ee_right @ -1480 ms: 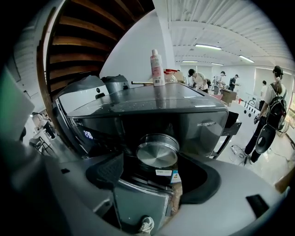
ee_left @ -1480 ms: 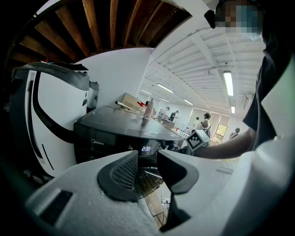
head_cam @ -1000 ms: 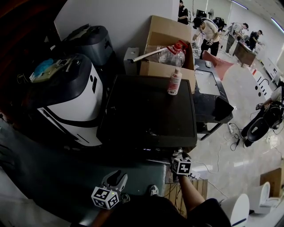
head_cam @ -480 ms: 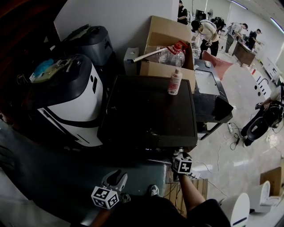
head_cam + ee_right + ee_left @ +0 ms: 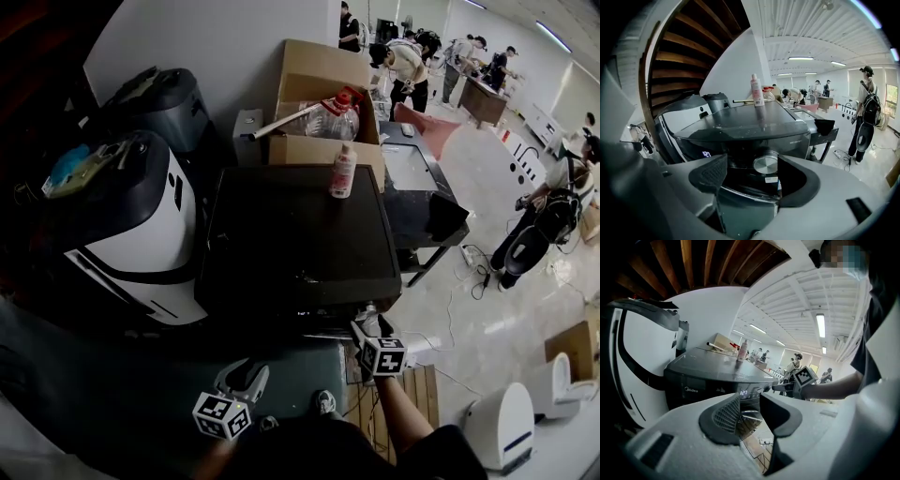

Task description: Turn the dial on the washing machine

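Beside the lit display [image 5: 744,393], the washing machine [image 5: 708,373] reads "Midea".

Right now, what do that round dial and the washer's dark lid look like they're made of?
The dial looks like brushed metal, or metal-look plastic: its face is silvery with a soft sheen. The lid seems to be glossy dark glass or plastic, since the bottle standing on it shows as a faint reflection.
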A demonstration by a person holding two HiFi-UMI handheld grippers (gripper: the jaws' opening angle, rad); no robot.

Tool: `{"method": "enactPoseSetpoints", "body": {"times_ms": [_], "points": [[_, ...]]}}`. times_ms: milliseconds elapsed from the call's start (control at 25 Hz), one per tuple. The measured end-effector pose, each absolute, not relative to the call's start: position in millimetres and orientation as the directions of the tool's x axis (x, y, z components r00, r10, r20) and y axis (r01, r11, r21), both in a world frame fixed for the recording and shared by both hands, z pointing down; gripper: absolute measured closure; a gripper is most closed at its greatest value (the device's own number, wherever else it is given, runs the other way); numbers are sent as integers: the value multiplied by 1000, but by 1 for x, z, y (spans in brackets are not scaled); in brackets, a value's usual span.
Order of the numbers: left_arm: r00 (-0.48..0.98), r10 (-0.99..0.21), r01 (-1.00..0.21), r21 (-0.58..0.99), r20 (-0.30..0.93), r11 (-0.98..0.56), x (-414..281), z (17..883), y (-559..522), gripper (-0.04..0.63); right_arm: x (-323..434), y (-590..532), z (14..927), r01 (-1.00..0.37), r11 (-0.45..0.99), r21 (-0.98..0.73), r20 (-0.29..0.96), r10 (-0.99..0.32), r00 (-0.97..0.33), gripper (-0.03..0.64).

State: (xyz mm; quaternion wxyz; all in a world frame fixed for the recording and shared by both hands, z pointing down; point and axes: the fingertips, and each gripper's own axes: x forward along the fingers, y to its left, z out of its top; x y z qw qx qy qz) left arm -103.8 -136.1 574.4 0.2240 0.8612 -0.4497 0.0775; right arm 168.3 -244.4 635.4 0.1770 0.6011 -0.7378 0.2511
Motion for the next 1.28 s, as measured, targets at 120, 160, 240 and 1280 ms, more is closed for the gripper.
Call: {"method": "enactPoseSetpoints", "body": {"times_ms": [120,160,240,1280], "points": [[619,-715,-783,316,325,-535,-103,572,-136,457,159,-229,616,-975,155,-159,526,-822,-216,295],[631,-706,-774,317,322,-548,-103,572,-136,457,155,-223,610,-974,155,-164,511,-831,-218,300],[654,-687,-756,318,316,-572,-103,572,-135,457,147,-212,597,-973,153,-170,482,-849,-218,310],[801,-531,-595,270,276,-758,-132,564,-93,583,76,-74,536,-986,13,-169,329,-942,-69,617]]}}
